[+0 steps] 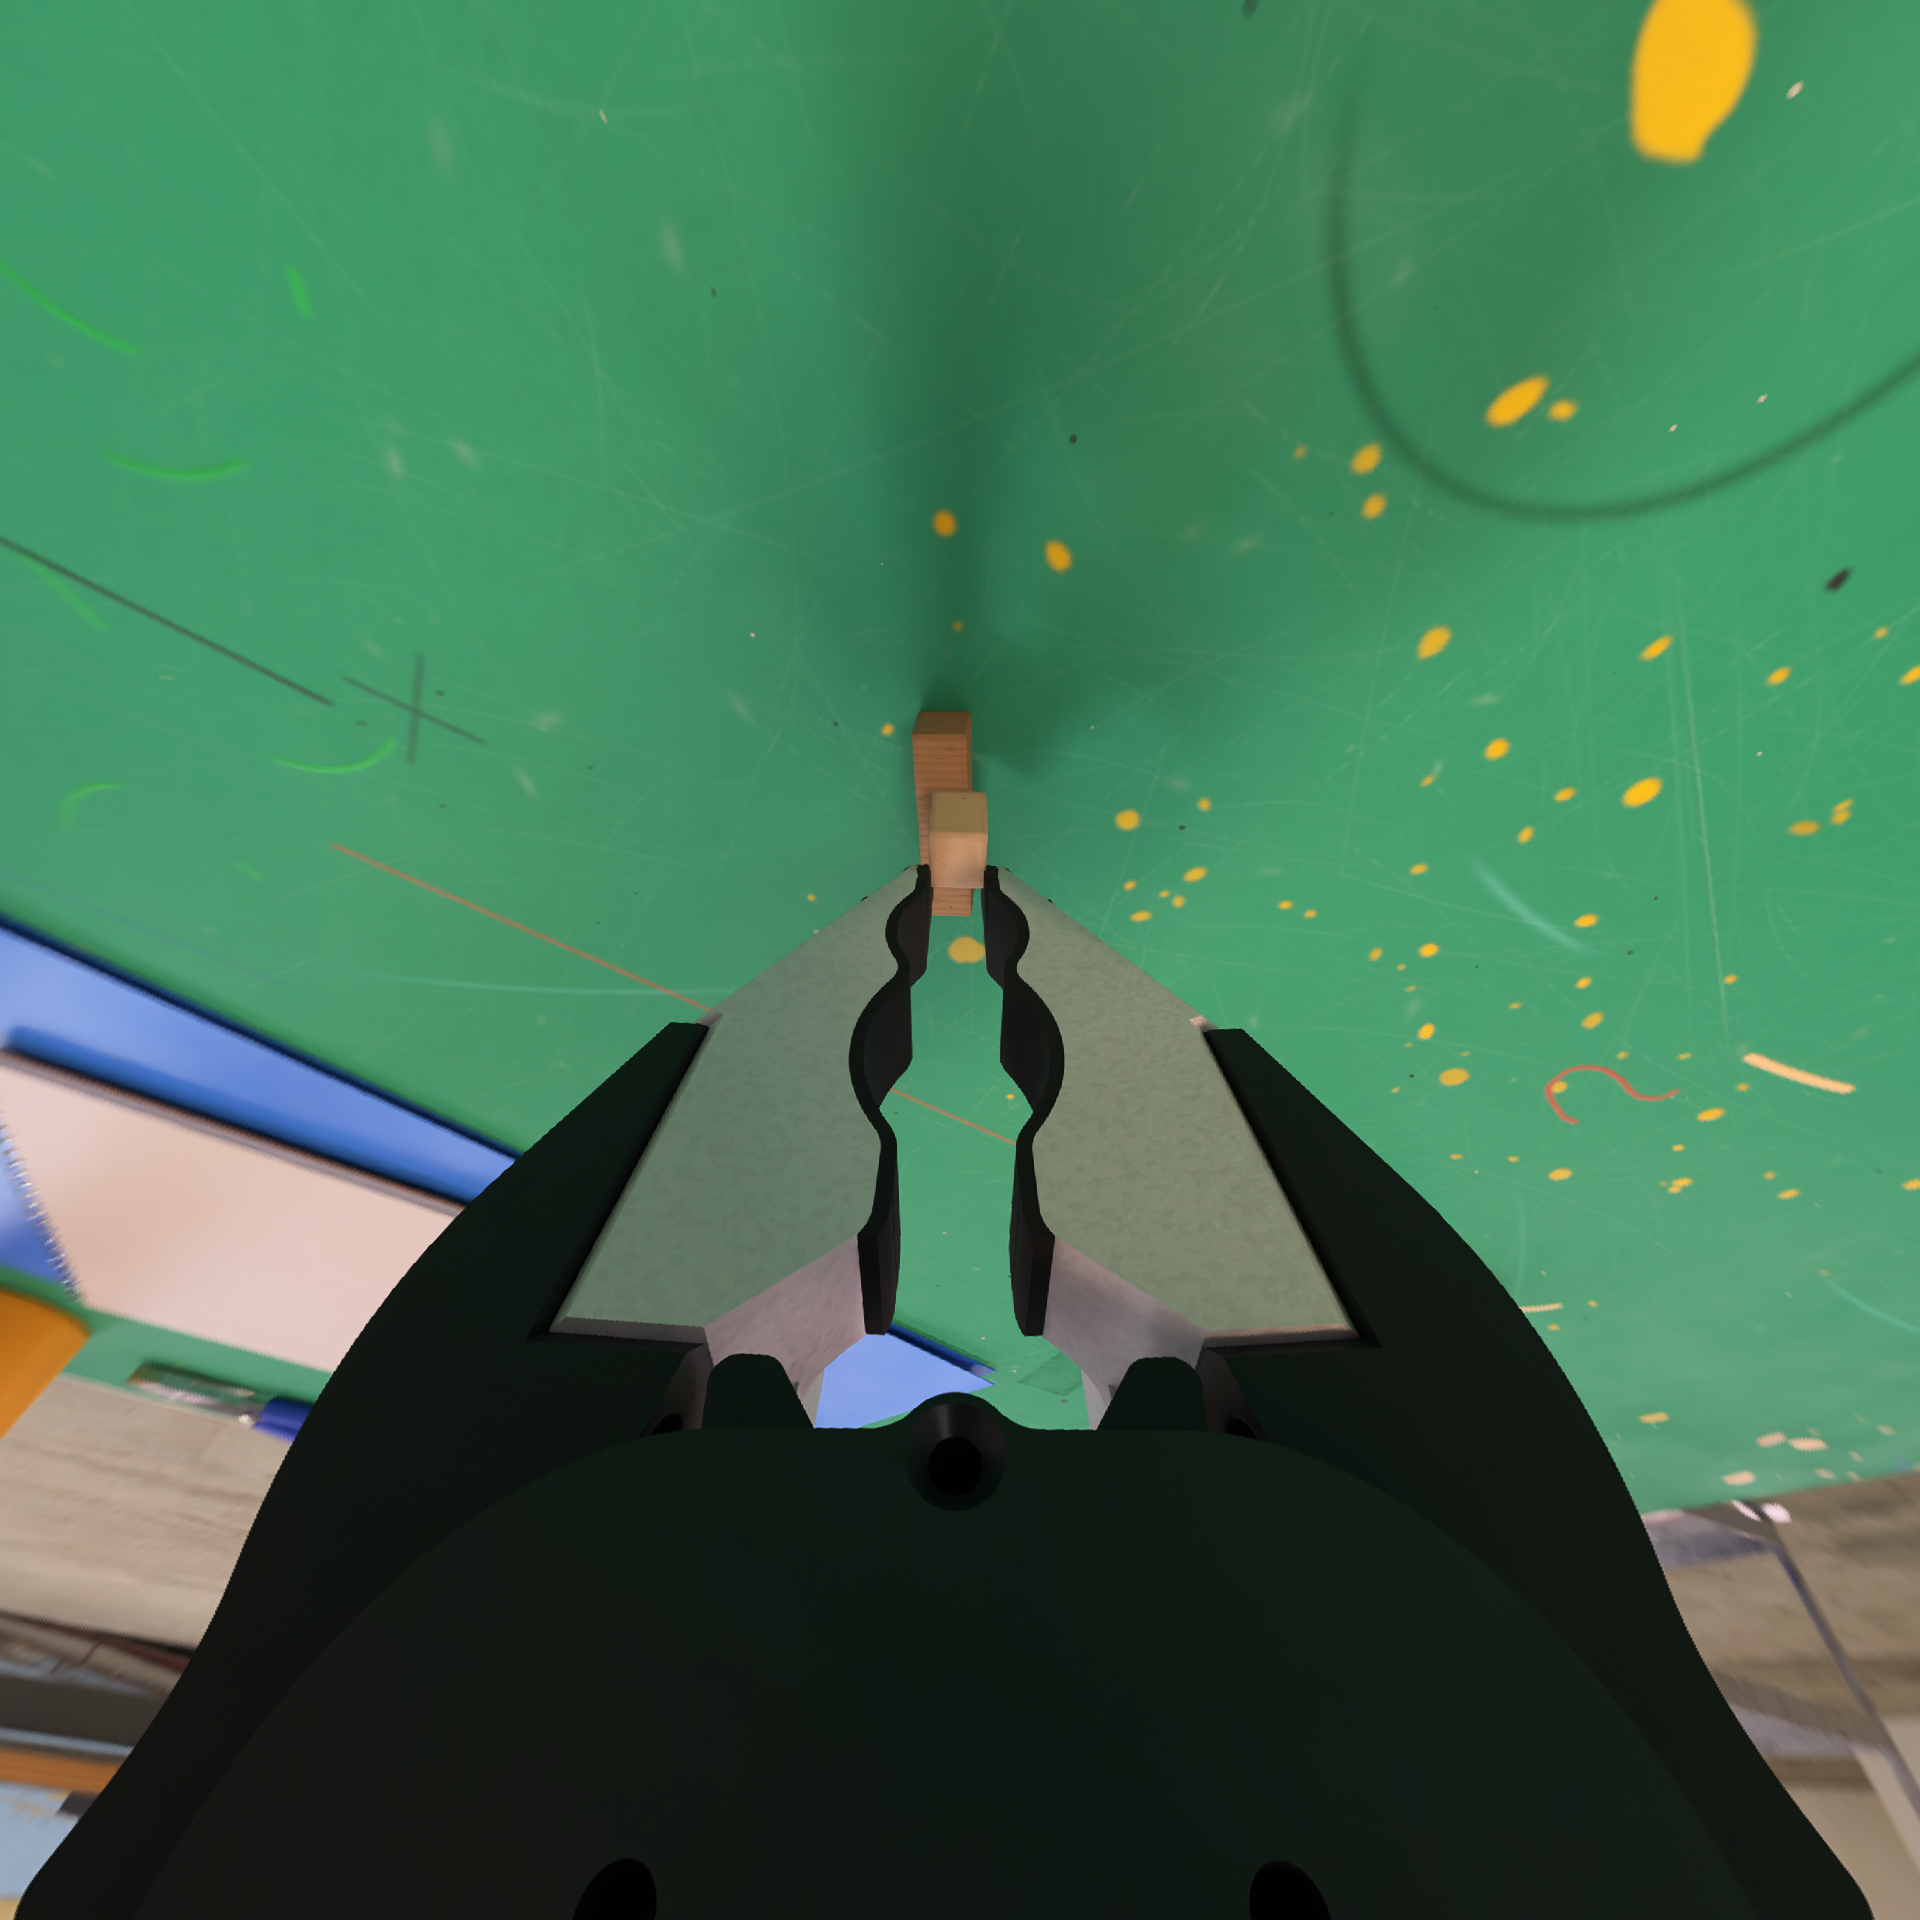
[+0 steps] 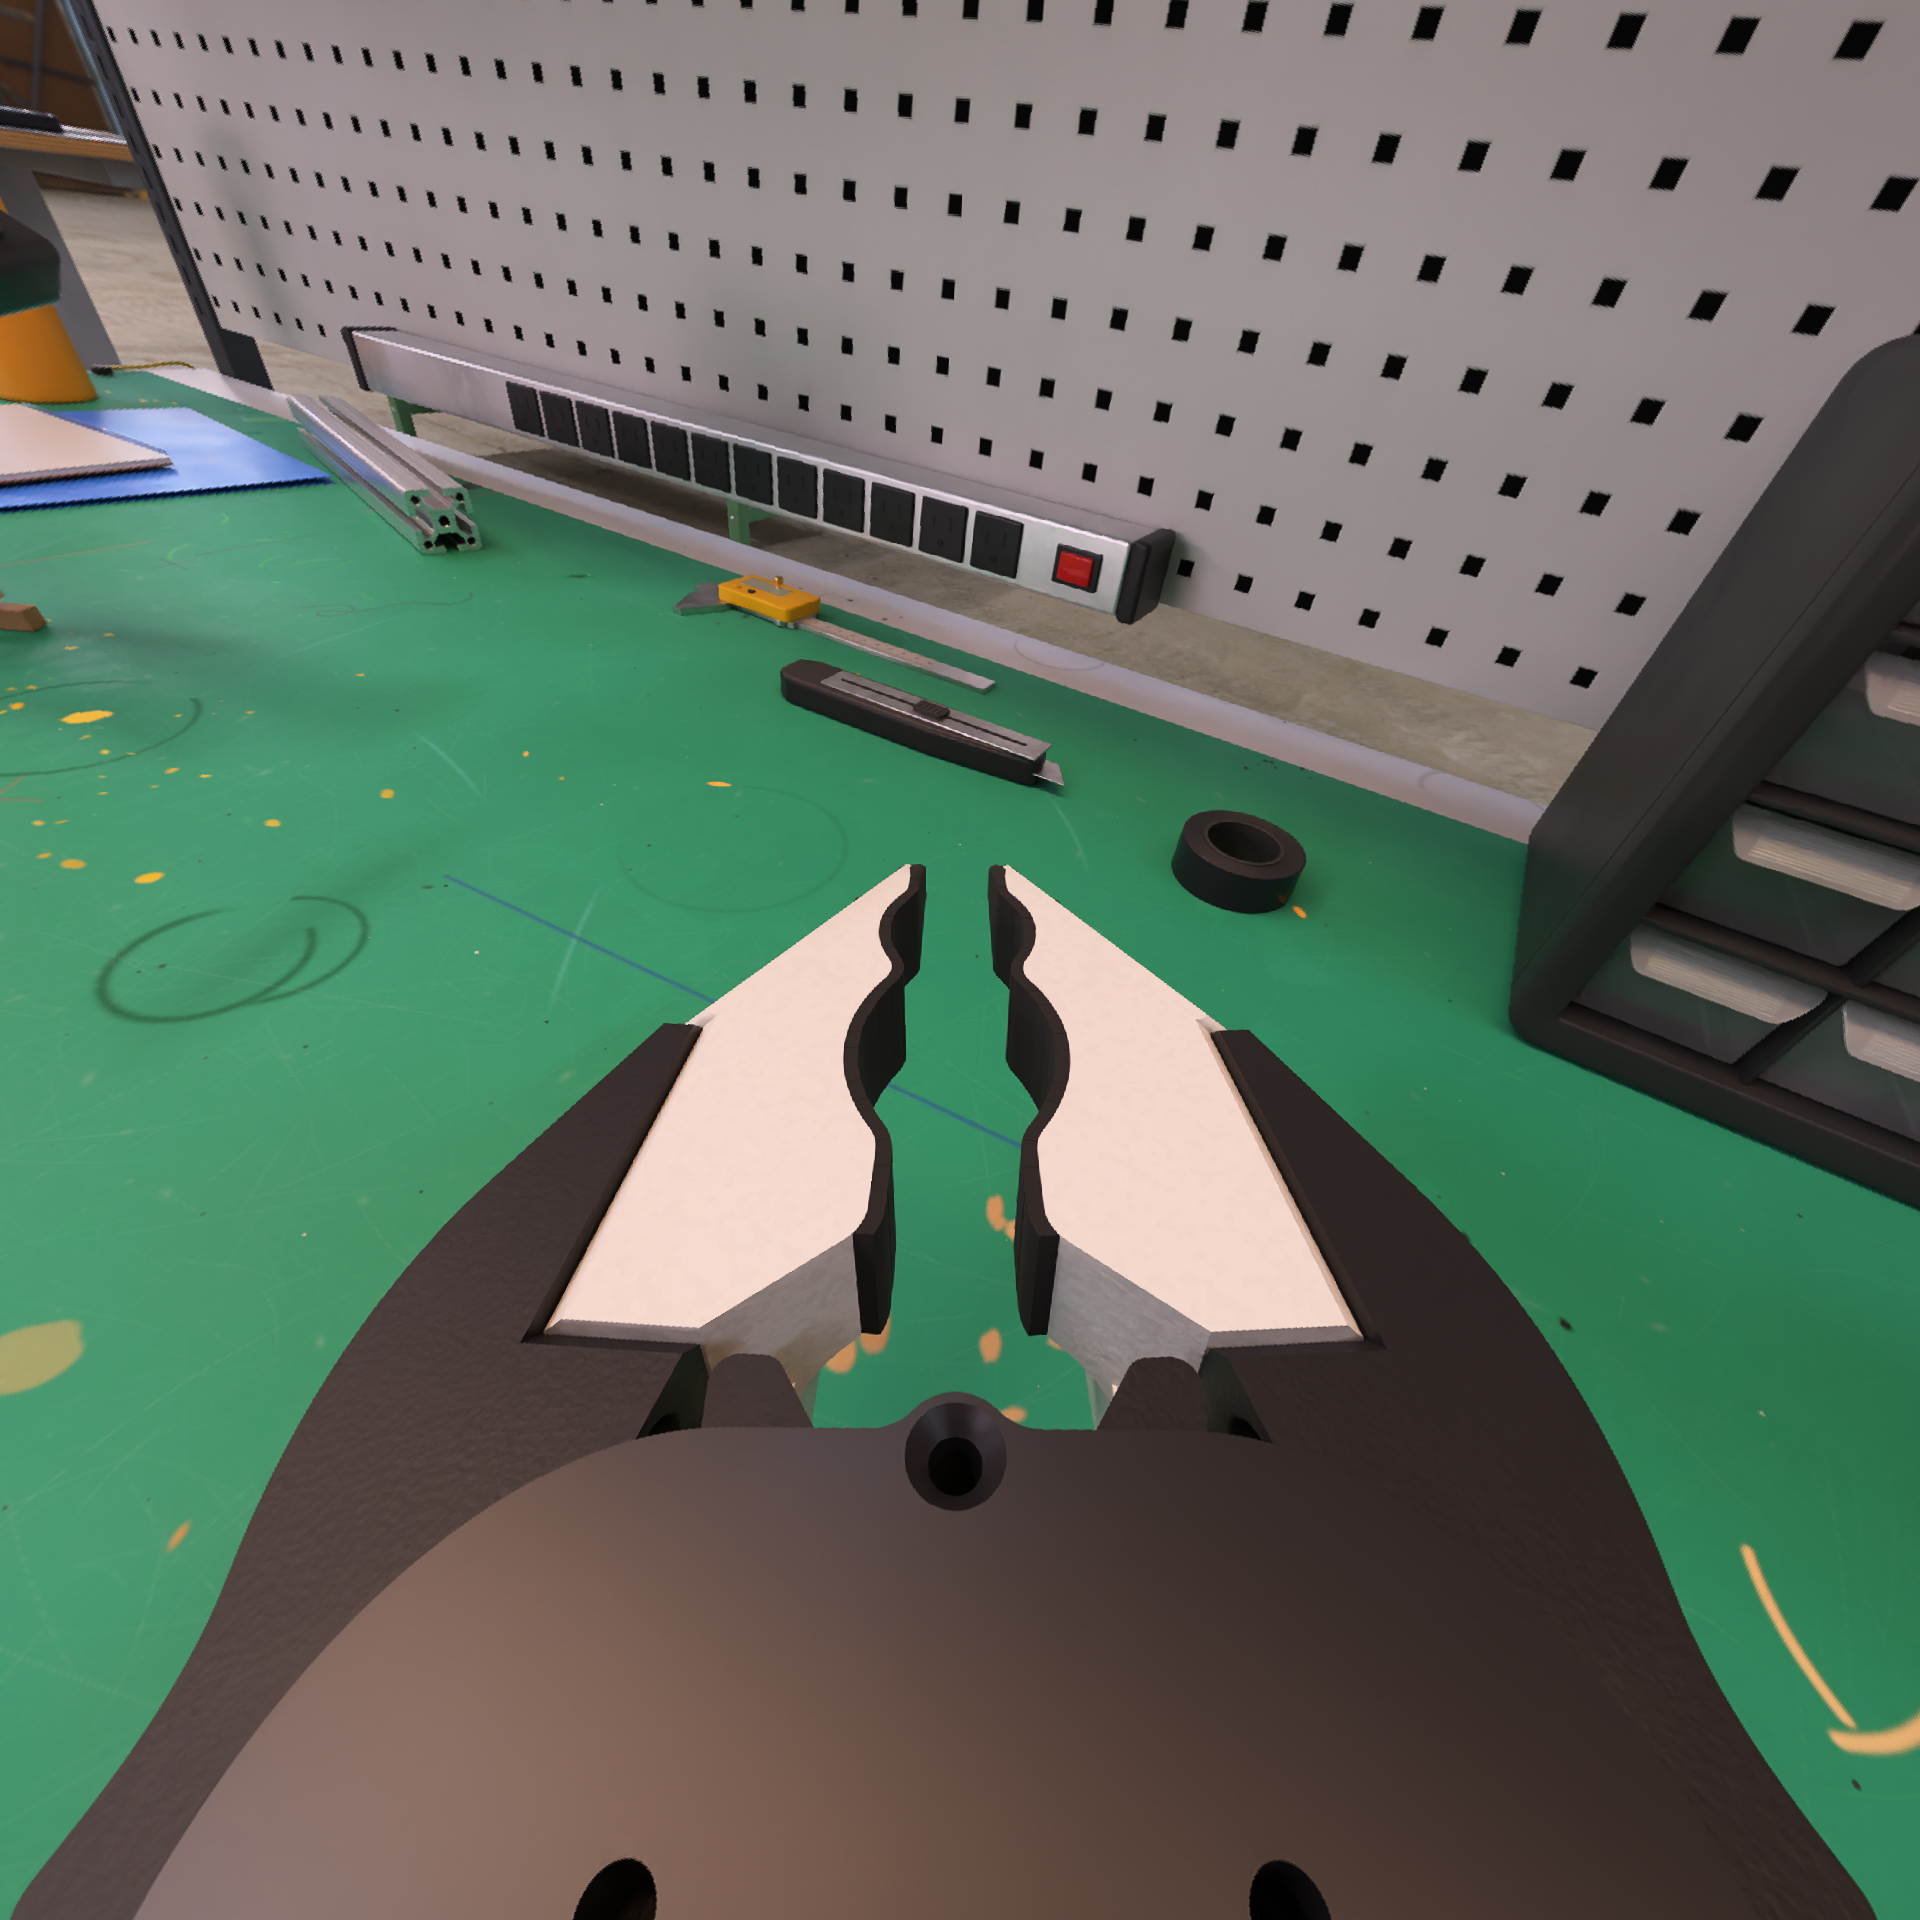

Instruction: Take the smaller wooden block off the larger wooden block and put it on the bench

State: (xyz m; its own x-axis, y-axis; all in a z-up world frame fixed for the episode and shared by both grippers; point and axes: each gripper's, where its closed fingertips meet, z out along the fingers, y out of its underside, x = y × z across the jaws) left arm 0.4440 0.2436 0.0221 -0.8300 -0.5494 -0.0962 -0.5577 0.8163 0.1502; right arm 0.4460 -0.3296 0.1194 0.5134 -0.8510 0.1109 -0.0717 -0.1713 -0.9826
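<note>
In the left wrist view I look down on the green bench. The larger wooden block lies on it, tan with a striped side. The smaller, paler wooden block sits on top of it. My left gripper is open, and its fingertips stand on either side of the smaller block's near end. I cannot tell whether they touch it. My right gripper is open and empty over the green bench, away from the blocks. A brown wooden piece shows at that view's left edge.
Along the pegboard are a power strip, a yellow caliper, a black utility knife and an aluminium bar. A black tape roll and a drawer cabinet stand at the right. A blue sheet lies far left.
</note>
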